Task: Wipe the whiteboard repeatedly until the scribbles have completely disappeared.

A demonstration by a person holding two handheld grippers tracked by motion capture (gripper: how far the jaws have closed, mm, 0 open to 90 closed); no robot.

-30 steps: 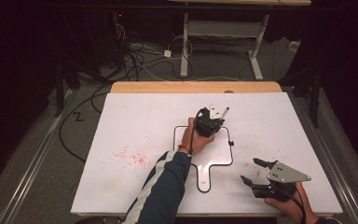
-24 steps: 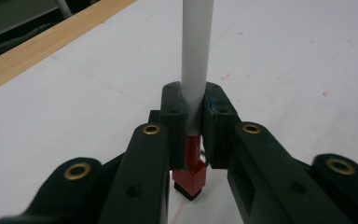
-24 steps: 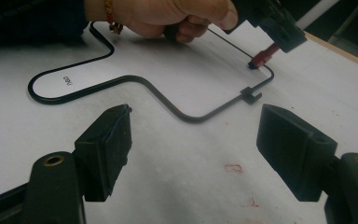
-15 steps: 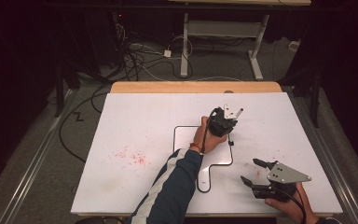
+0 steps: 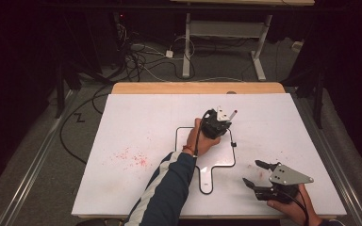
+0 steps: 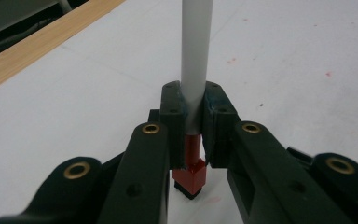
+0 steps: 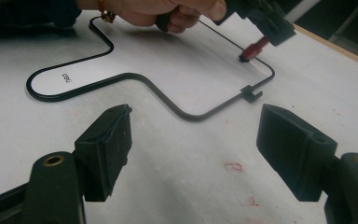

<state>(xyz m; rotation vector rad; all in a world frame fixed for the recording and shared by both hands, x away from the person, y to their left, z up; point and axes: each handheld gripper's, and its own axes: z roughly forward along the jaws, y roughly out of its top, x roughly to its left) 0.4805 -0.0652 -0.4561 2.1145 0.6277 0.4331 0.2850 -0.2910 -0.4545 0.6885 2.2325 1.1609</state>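
The upper end of the white marker [image 6: 196, 56] is cut off by the top edge of the left gripper view. The small print inside the black outline [image 7: 121, 77] cannot be read.

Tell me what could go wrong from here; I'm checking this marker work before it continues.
The left hand-held gripper clamps the marker close to its red tip, so the long barrel could pivot or slip. The tip sits right by the black wire outline and might snag it. The right hand-held gripper stands open, apart from the outline, so nothing steadies it.
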